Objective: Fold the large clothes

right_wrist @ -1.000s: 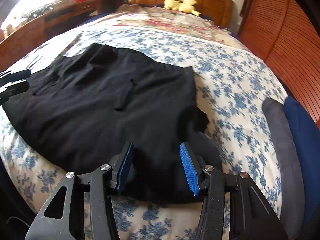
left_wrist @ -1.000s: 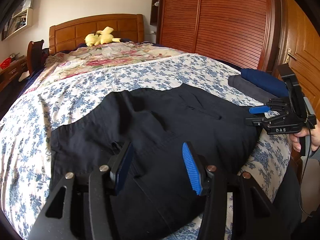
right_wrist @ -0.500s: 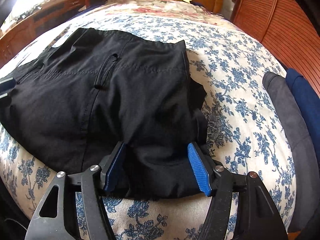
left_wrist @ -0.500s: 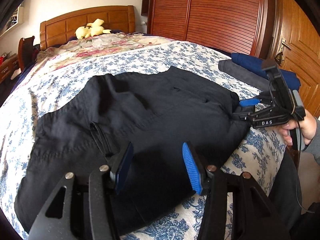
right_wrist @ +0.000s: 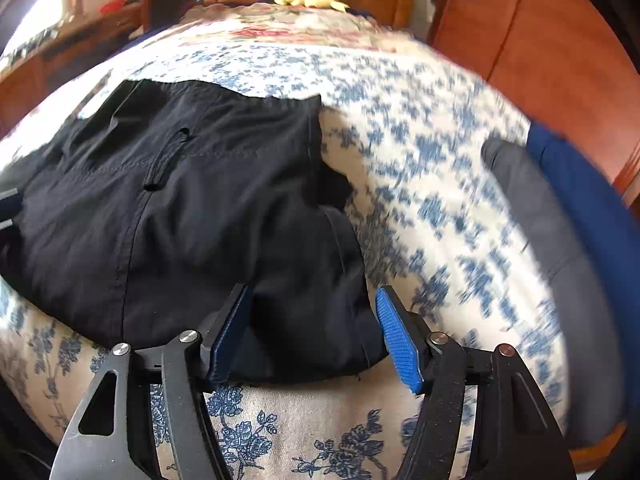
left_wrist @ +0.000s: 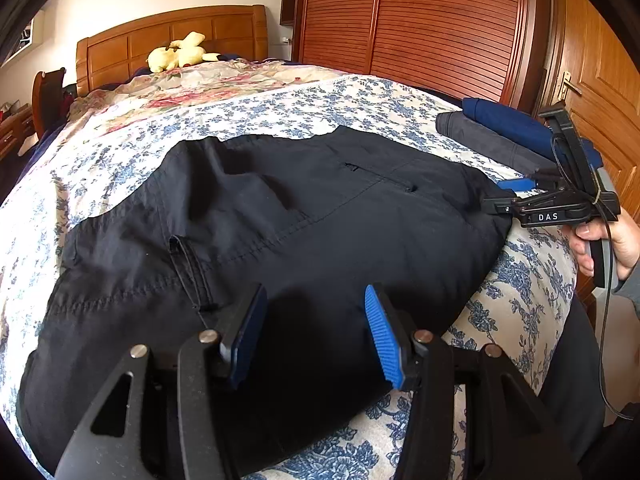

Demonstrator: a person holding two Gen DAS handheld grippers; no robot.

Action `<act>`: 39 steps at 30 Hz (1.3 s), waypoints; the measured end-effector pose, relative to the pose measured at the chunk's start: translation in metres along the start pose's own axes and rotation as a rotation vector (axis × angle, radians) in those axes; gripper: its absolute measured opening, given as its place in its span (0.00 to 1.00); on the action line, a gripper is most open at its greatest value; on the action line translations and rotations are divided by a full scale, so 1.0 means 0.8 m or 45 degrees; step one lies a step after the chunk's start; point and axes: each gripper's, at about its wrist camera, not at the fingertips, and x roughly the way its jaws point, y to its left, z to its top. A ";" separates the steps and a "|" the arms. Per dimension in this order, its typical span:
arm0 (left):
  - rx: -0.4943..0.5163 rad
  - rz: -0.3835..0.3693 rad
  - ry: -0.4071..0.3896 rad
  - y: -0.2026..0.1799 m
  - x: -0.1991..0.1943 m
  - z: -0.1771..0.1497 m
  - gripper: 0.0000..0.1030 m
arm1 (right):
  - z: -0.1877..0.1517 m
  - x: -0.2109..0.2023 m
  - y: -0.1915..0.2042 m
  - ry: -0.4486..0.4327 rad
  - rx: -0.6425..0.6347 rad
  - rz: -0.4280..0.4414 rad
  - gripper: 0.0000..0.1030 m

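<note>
Two hand-held grippers: I have the left hand-held gripper (left_wrist: 314,330) standing apart over the garment, pads pressing nothing; the right hand-held gripper (right_wrist: 314,334) has its jaws opening, with the garment's edge between the pads.
One garment: black trousers (left_wrist: 280,216) spread flat on the bed (left_wrist: 280,108), near its foot edge.
Two folded pieces: one grey (left_wrist: 492,142), one navy (left_wrist: 508,122), side by side by the wardrobe (left_wrist: 420,20).
One plush toy: yellow (left_wrist: 180,56), against the headboard.
Hard to see: right wrist view is motion-blurred; trousers' near hem is cut off by my fingers.
Textures: thin woven black cloth, stitched seams, one belt loop; ribbed blue pads; floral cotton bedspread; slatted wood doors.
</note>
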 end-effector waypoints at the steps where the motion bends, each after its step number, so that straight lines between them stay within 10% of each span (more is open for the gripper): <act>1: 0.001 0.000 0.001 0.000 0.001 0.000 0.49 | -0.002 0.003 -0.005 0.014 0.033 0.025 0.67; 10: 0.003 0.000 0.008 -0.002 0.005 -0.001 0.49 | -0.012 0.021 -0.009 0.088 0.095 0.131 0.66; 19: -0.015 -0.014 0.002 0.002 0.004 0.000 0.49 | -0.001 0.009 0.004 0.105 0.109 0.279 0.20; 39: -0.141 0.076 -0.214 0.064 -0.094 0.009 0.49 | 0.141 -0.132 0.167 -0.335 -0.176 0.553 0.10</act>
